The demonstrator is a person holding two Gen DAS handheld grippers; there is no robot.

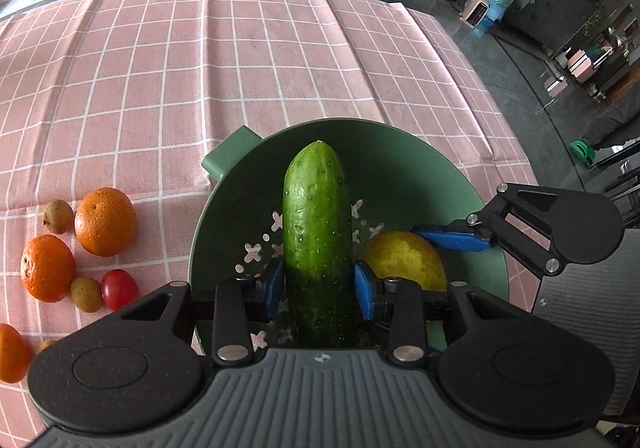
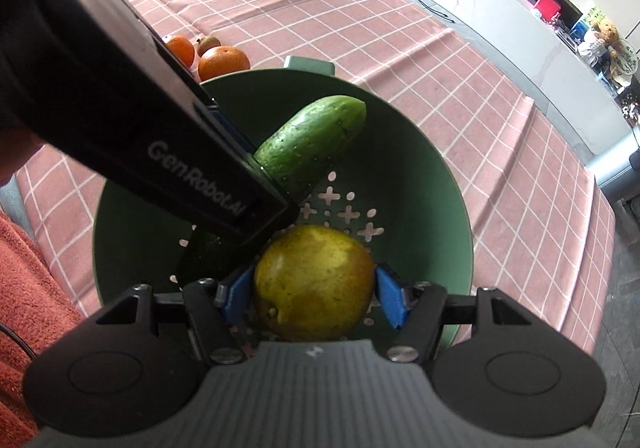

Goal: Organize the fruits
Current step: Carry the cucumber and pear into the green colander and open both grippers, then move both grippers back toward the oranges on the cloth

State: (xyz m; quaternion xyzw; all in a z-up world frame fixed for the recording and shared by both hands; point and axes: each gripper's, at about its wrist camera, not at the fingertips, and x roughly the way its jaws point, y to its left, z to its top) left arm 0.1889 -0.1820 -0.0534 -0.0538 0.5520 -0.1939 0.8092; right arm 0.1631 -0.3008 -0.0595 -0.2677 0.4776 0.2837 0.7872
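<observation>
Right now my left claw (image 1: 319, 286) grips a cucumber (image 1: 316, 232), its blue pads (image 1: 363, 290) pressed against the sides of the lower half, with the rounded tip sticking out well beyond the fingers. I have it tilted down over a green colander (image 1: 404, 163) that sits on the pink checked tabletop (image 1: 240, 59). My right claw (image 2: 314, 294) is clamped on a yellow-green pear (image 2: 314, 282), one blue pad on each side, and the pear sits low inside the same colander (image 2: 420, 183), just above the cross-shaped holes in its bottom; whether it touches the bottom I cannot tell. From the left wrist view the pear (image 1: 404, 260) shows just to the right of the cucumber, with the right claw (image 1: 460, 240) reaching in from the right. From the right wrist view the left device's black body crosses the upper left of the bowl, and the cucumber (image 2: 316, 135) points out from under it toward the far rim. Outside the colander, to its left on the cloth, lie two oranges (image 1: 105, 221), a red tomato (image 1: 119, 289) and a couple of small brownish fruits (image 1: 58, 216), grouped close together. Another orange (image 1: 12, 352) sits at the left edge of the view.
</observation>
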